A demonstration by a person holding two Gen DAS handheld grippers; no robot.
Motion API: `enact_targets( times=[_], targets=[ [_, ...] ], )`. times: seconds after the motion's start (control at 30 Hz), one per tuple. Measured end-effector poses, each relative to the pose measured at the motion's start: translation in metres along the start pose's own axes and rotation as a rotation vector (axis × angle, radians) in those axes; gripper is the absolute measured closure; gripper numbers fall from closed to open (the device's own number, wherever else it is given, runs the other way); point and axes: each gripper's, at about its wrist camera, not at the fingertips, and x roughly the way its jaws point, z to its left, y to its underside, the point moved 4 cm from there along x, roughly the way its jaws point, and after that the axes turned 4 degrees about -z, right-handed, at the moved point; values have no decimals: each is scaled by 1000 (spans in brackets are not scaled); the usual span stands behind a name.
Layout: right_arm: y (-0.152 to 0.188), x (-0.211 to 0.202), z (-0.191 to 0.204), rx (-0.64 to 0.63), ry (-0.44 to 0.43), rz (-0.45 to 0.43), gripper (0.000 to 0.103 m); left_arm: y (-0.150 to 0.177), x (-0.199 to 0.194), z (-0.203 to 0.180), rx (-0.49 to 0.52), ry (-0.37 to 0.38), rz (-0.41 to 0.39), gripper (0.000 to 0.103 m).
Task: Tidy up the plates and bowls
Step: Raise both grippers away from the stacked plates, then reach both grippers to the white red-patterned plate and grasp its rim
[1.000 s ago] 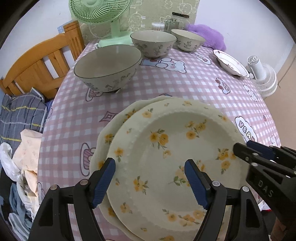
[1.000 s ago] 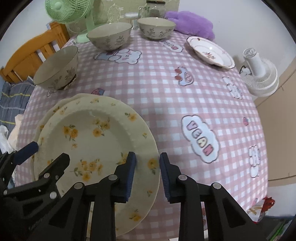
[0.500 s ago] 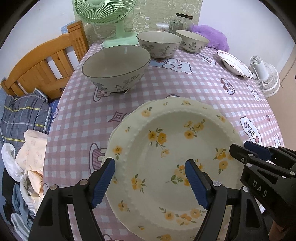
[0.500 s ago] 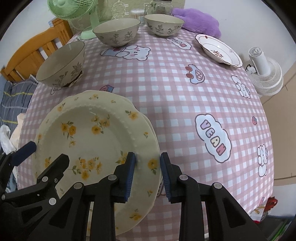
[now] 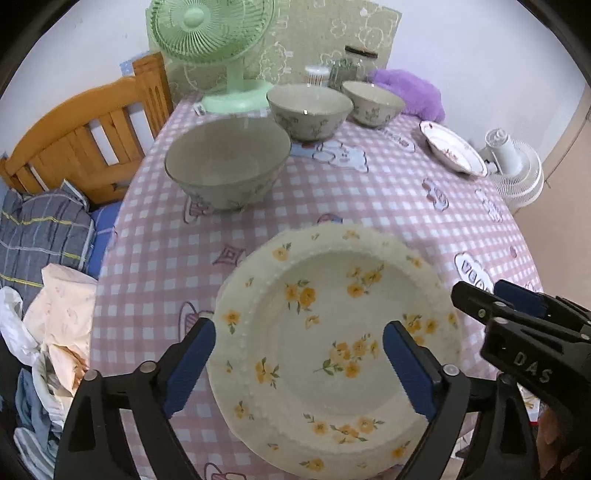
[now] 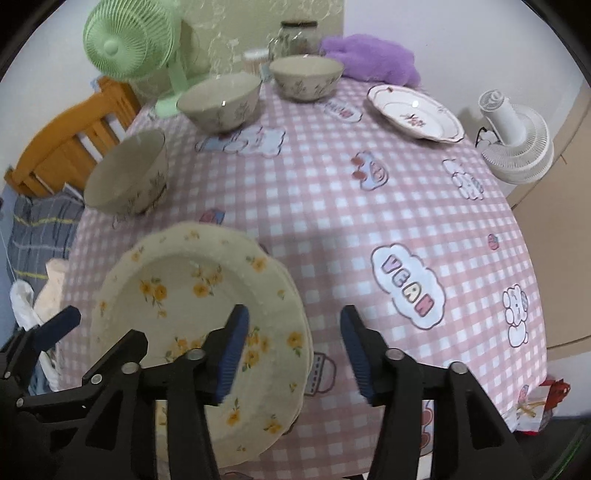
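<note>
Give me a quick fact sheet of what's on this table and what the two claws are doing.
Surface: pink checked tablecloth
Plates: yellow-flowered plates, stacked near the front edge; white red-flowered plate at the far right
Bowls: three floral bowls
Background: green fan, purple plush, glass jar
Left claw: jaws opening, over the stack, not gripping
Right claw: jaws opening, astride the stack's rim, pads clear

Lower yellow-flowered plate (image 6: 295,302) almost wholly hidden under the top plate (image 6: 192,295), top plate's near rim covered by gripper arms, jar (image 5: 360,64) and small container (image 5: 317,75) far behind bowls, contents unclear, laundry pile (image 5: 44,332) cut off at left edge
</note>
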Motion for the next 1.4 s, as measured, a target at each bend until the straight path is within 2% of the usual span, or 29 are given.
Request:
enact_targets(
  times=[0.07,0.17,0.4,0.6,0.83,1.1,1.4],
  targets=[
    [-6,-9,-5,19,-13,-25,34,-4,-5,-3,12,-3,-10,3],
    [-15,-18,-10,21,-33,-58,30,-11,-10,-12,15,-8,-35,3],
    [-34,-26,-25,-12,-79,-90,30,-31,-16,-41,5,-37,-92,3],
    [-60,-30,-56,-50,-73,-119,30,-55,-16,-79,-8,-68,-129,6],
    [-92,-34,-98,-111,-74,-153,30,-79,-11,-121,-31,-86,-156,6],
    [-126,-23,-141,-131,-108,-172,30,-104,8,-163,-55,-101,-178,6],
    [-172,-7,-185,-149,-160,-246,30,-150,37,-208,-120,-153,-198,7]
  ],
)
